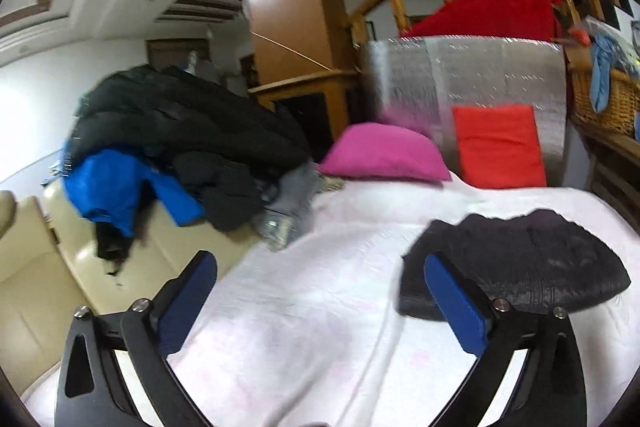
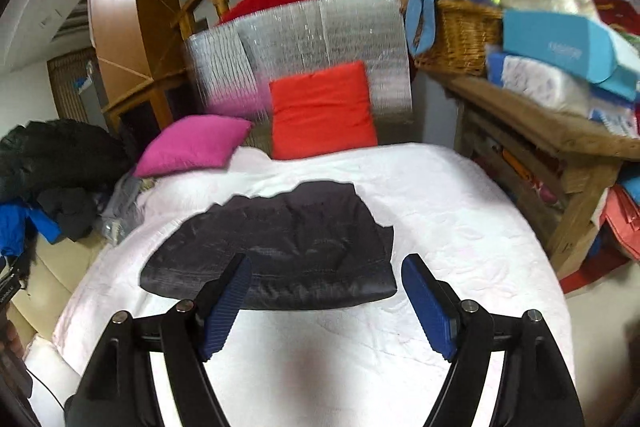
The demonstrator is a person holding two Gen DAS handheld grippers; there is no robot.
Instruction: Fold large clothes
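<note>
My left view is smeared with blur: the heap of dark clothes [image 1: 180, 131] shows no single garment clearly. The left gripper's [image 1: 320, 267] right finger covers the black folded garment's [image 1: 540, 267] near corner. The wicker basket [image 1: 608, 99] is cut by the frame's edge.

Folded dark garment [image 2: 276, 255] flat on white bedcover [image 2: 440, 211]; right tongs [image 2: 326, 267] spread apart above its near edge, holding nothing

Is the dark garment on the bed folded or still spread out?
Folded: the dark garment lies as a compact bundle on the white bedcover, no sleeves trailing. Both grippers are open, off it.
</note>
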